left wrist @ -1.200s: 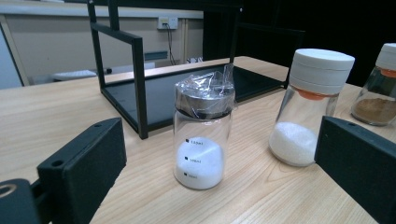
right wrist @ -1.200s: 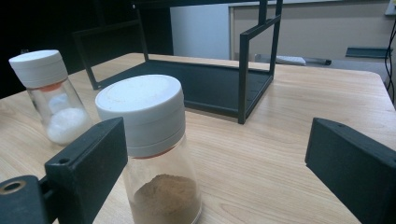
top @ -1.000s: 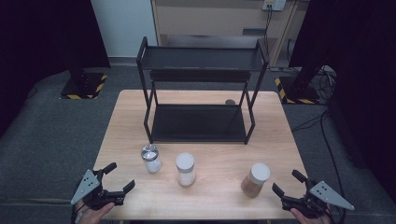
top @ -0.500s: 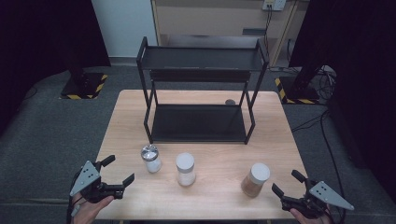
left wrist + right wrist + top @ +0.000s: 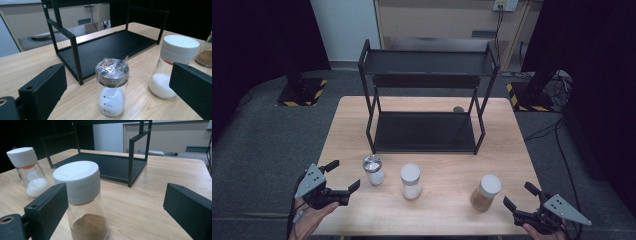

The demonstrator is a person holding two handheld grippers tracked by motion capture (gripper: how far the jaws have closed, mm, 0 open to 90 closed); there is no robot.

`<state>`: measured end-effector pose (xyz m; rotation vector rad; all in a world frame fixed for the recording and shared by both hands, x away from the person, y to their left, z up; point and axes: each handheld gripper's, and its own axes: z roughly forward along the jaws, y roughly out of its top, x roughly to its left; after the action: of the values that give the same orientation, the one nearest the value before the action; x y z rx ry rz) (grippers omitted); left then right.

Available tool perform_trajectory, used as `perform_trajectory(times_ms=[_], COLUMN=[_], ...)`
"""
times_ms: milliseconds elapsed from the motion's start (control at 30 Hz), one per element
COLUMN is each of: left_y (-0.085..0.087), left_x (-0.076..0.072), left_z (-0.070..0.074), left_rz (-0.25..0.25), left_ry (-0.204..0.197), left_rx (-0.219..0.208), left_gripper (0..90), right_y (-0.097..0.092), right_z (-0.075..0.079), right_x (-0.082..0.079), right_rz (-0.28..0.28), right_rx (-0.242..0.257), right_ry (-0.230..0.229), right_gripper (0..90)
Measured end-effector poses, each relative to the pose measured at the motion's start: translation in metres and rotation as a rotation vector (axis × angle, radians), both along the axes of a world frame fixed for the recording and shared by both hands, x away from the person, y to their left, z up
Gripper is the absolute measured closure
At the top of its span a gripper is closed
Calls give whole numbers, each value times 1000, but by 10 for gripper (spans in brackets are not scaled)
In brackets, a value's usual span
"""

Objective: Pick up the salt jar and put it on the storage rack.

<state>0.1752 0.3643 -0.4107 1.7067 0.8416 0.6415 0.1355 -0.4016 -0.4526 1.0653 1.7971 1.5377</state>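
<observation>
High view shows two tools and three jars. Left tool (image 5: 343,176) hangs over the bench's (image 5: 447,220) near-left corner, jaws spread and empty, close to the foil-capped jar (image 5: 374,170), whose printed marks are too small to read. Next stands the white-lidded jar (image 5: 410,181), then the brown-powder jar (image 5: 485,192), all upright and apart. Right tool (image 5: 520,196), spread and empty, sits at the near-right edge. One black rack (image 5: 427,132) stands behind, bare wood between.
</observation>
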Motion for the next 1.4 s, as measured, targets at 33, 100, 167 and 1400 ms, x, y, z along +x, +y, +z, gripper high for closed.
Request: perform_trajectory(times_ms=[33,100,167,1400], left_y=[-2,-4,-6,-40], left_x=[2,6,8,69], left_z=[0,0,0,-22], left_rz=[-2,-4,-5,-14], left_ry=[6,11,17,100], left_rx=[0,4,6,46], left_gripper=[2,2,2,78], right_y=[0,0,0,-1], right_z=[0,0,0,0], right_x=[0,0,0,-1], right_rz=[0,-2,-1,3], right_rx=[1,2,1,0], right_ry=[0,1,0,-4], right_gripper=[63,63,63,68])
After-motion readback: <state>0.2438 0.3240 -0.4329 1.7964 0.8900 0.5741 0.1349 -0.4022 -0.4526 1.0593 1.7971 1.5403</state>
